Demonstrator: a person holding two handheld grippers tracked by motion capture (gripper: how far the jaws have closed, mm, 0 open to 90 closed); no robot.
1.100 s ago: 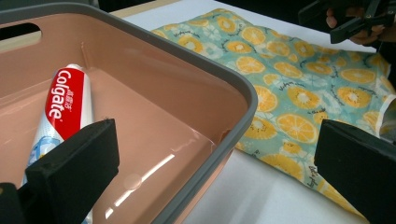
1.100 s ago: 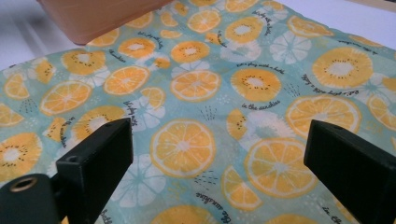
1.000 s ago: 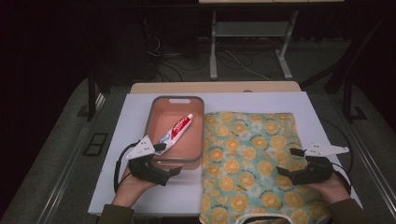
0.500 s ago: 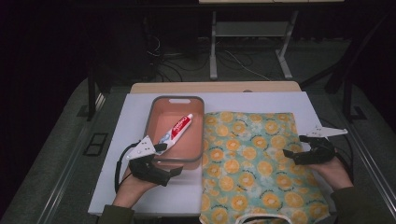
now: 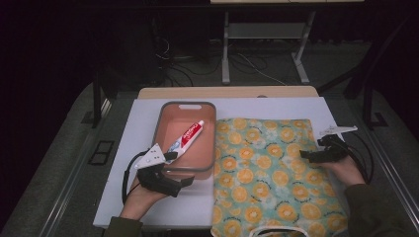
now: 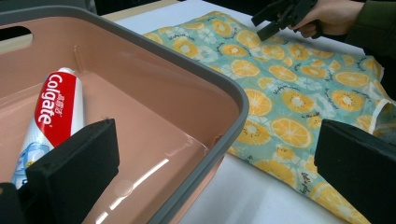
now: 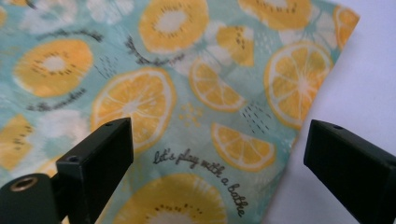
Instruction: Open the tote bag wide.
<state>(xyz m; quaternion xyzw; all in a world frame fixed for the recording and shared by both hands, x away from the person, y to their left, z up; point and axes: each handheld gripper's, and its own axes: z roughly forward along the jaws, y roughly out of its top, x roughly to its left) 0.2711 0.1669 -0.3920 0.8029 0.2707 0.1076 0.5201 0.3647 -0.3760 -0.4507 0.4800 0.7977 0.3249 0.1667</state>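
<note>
Near the right edge of the tabletop (image 5: 143,143), the right gripper (image 5: 316,154) hovered over the right border of the fruit-print cloth (image 5: 267,168), its fingers (image 7: 100,154) released and spread wide, grasping nothing. In the right gripper view the cloth's hem ran between the two fingers, with bare tabletop beyond it. The step in hand was judged to be the approach to a grasp on this border. The next move would call for lowering the fingers astride the hem and closing on the fabric alone, so that a fold or lift could begin.

Toward the left front of the tabletop, the left gripper (image 5: 165,173) stood at the near rim of the pink tub (image 5: 210,143), its fingers (image 6: 74,172) likewise released; one hung inside the tub and the other outside, astride the grey rim, though contact could not be told. The tub sat just left of the cloth, apparently touching its edge.

Legible writing: the toothpaste tube (image 5: 187,137), which lay slantwise inside the tub, bore "Colgate" in white on red. The cloth carried the script line "let's play with a bathe" (image 7: 201,175) among orange and kiwi slices.
</note>
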